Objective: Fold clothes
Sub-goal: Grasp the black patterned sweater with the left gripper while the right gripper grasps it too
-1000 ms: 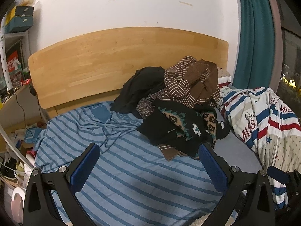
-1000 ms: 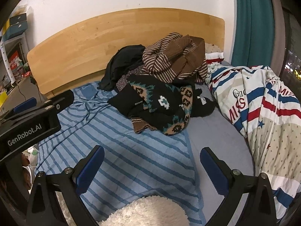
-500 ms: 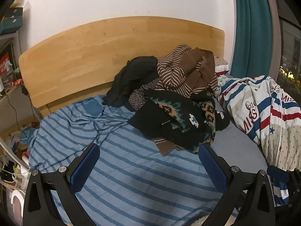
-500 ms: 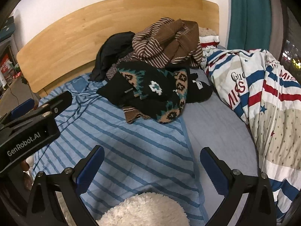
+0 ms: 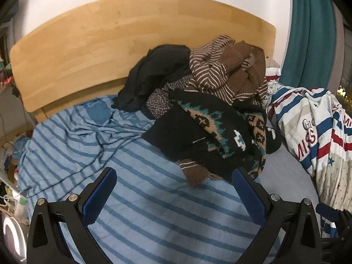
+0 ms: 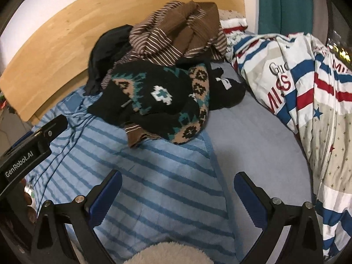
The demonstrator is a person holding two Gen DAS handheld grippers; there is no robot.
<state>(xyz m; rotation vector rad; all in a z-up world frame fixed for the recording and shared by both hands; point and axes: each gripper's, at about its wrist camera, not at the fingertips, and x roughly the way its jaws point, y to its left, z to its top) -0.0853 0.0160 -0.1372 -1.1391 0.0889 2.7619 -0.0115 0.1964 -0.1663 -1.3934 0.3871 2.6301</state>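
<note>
Clothes pile [image 5: 204, 110] heaped at head of bed, against wooden headboard [image 5: 110, 50], on blue striped sheet [image 5: 154, 209]. Patterned black knit [image 6: 158, 96] on top/front, brown striped garment [image 6: 173, 33] behind. Left gripper [image 5: 173, 195] and right gripper [image 6: 177, 195]: jaws wide apart, both empty, above sheet, short of pile. Step: approach, nothing picked yet. Next prob. needs reach fwd, pinch edge of front knit, drag onto clear sheet.
</note>
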